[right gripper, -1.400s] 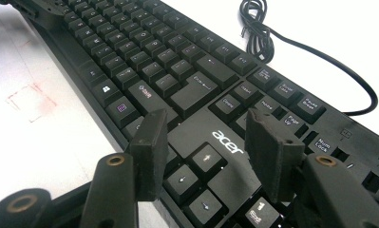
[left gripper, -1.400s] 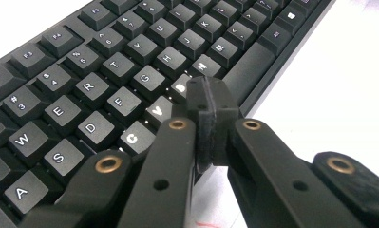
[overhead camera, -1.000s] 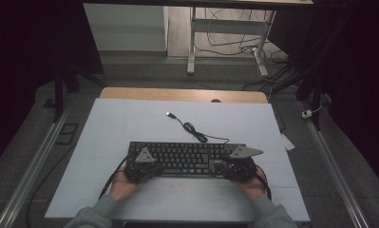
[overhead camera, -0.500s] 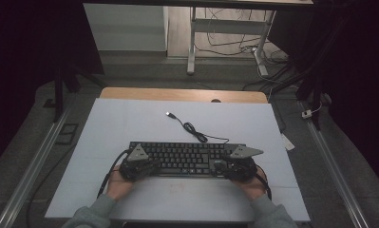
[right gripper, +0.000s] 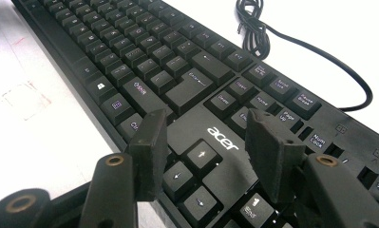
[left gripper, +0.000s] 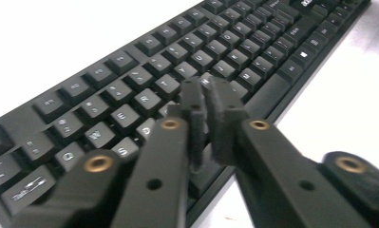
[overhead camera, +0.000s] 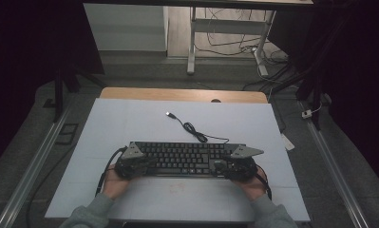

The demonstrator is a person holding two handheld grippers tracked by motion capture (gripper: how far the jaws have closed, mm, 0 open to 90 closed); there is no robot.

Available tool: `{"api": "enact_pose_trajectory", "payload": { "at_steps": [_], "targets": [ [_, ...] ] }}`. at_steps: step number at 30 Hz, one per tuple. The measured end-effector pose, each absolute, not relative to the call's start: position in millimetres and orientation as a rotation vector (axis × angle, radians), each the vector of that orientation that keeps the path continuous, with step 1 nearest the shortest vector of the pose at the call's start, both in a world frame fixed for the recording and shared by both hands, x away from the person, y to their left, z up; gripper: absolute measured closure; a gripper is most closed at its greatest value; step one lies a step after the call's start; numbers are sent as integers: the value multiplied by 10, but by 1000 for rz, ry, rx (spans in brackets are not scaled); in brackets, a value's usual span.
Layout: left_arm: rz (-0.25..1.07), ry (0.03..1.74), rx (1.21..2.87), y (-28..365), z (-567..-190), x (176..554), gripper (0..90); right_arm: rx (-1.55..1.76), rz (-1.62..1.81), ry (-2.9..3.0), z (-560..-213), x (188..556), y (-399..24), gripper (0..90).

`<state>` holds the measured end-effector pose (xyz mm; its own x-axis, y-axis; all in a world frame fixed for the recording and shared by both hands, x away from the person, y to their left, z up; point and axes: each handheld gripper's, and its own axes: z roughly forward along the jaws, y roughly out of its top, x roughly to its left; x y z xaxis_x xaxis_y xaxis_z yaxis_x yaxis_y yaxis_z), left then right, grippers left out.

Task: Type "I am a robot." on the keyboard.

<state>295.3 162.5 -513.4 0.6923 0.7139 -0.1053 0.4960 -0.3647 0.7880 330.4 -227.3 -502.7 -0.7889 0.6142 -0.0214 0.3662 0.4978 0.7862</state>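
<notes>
Left gripper (overhead camera: pixel 138 163) shifted inward since earlier frames, fingers (left gripper: pixel 196 102) just parting, nearly closed, empty, over black plastic keyboard (overhead camera: pixel 184 157); right gripper (right gripper: pixel 203 142) fingers wide, empty; press keys squarely, gently

One black keyboard (overhead camera: pixel 184 158) lies on the bench (overhead camera: pixel 130 118). One cable (overhead camera: pixel 196 134) runs from the keyboard's far edge. Two tools sit at the keyboard's ends, the left tool (overhead camera: pixel 132 164) and the right tool (overhead camera: pixel 234 165).
</notes>
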Motion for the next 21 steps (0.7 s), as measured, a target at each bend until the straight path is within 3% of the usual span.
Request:
{"api": "enact_pose_trajectory", "payload": {
  "at_steps": [5,9,21],
  "targets": [
    [338,972,2030,1700,-5140,2966,622,829,1175,2448,-5028,3307,-2277,497],
    [354,1008,2018,1754,-5141,2973,532,828,1177,2446,-5029,3310,-2281,496],
    [363,1051,1994,1876,-5139,2981,459,829,1177,2444,-5030,3312,-2285,495]
  ]
}}
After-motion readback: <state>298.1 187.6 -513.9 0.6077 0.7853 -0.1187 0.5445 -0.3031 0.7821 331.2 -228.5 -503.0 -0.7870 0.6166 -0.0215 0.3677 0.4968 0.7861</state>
